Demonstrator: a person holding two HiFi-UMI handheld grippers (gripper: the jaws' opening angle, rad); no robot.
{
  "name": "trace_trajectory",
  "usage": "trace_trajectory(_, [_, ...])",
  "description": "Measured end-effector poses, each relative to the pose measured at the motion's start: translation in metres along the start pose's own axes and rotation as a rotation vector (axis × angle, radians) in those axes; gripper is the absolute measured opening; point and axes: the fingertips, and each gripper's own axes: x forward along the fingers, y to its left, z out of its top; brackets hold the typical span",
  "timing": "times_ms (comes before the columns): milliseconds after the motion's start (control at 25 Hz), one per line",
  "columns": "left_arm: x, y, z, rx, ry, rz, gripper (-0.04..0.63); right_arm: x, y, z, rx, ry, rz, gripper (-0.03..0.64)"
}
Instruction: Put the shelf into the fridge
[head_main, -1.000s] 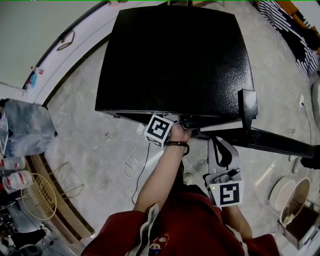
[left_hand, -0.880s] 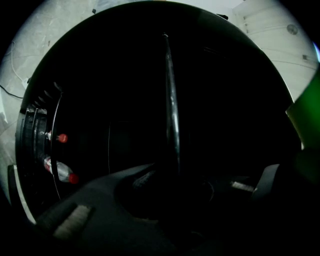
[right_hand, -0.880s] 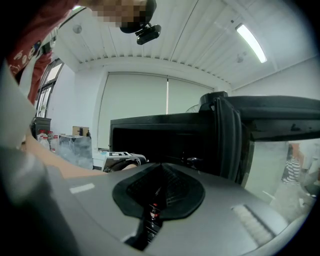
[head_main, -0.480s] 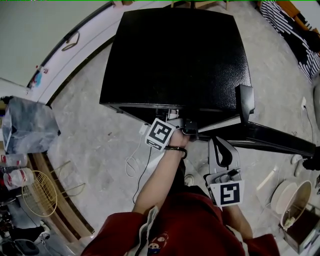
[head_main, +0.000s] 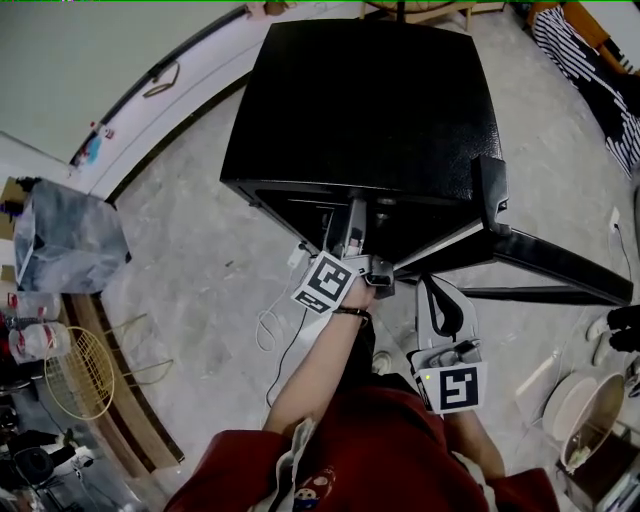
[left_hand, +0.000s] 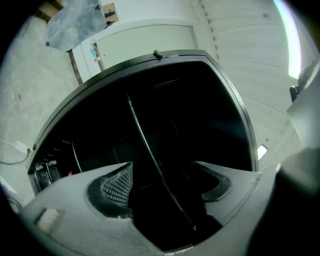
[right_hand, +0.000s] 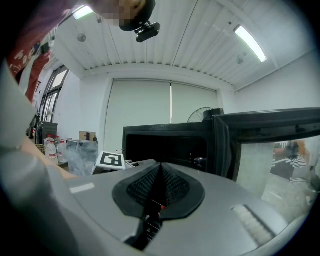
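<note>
The black fridge (head_main: 370, 110) stands on the floor with its door (head_main: 545, 265) swung open to the right. My left gripper (head_main: 353, 212) is at the mouth of the opening, pointing in. In the left gripper view its jaws (left_hand: 163, 165) stand open and have just been opening. The shelf's thin dark edge (left_hand: 150, 150) runs slantwise between them inside the dark cabinet, touching neither pad. My right gripper (head_main: 430, 285) hangs back below the opening, nearer my body. Its pads (right_hand: 160, 167) meet with nothing between them, facing the fridge (right_hand: 165, 145) and the door (right_hand: 270, 150).
A plastic-wrapped box (head_main: 70, 245) and a round wire guard (head_main: 75, 372) lie at the left. A white cable (head_main: 275, 325) trails on the floor before the fridge. Round containers (head_main: 590, 420) sit at the lower right, striped cloth (head_main: 600, 60) at the upper right.
My left gripper has drawn back out of the fridge opening toward me and rolled; its fingers now show in front of the cabinet's edge. The right gripper has hardly shifted.
</note>
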Motion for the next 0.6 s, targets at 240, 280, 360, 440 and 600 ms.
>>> trace_trajectory(240, [-0.023, -0.01, 0.004, 0.289, 0.014, 0.024, 0.375, -0.012, 0.008, -0.002, 0.004, -0.001, 0.014, -0.002])
trace_trajectory(280, [-0.025, -0.012, 0.003, 0.352, 0.021, 0.028, 0.38, -0.014, 0.009, -0.002, 0.004, 0.001, 0.015, -0.002])
trace_trajectory(360, [-0.026, -0.016, 0.002, 0.501, 0.034, 0.046, 0.39, -0.015, 0.01, -0.003, 0.005, 0.005, 0.017, -0.002])
trace_trajectory(440, [-0.026, -0.02, 0.002, 0.668, 0.04, 0.068, 0.391, -0.015, 0.011, -0.003, 0.001, 0.007, 0.02, -0.002])
trace_trajectory(600, [-0.02, -0.025, -0.005, 0.891, 0.061, 0.075, 0.402, -0.014, 0.009, -0.002, 0.002, 0.005, 0.013, -0.002])
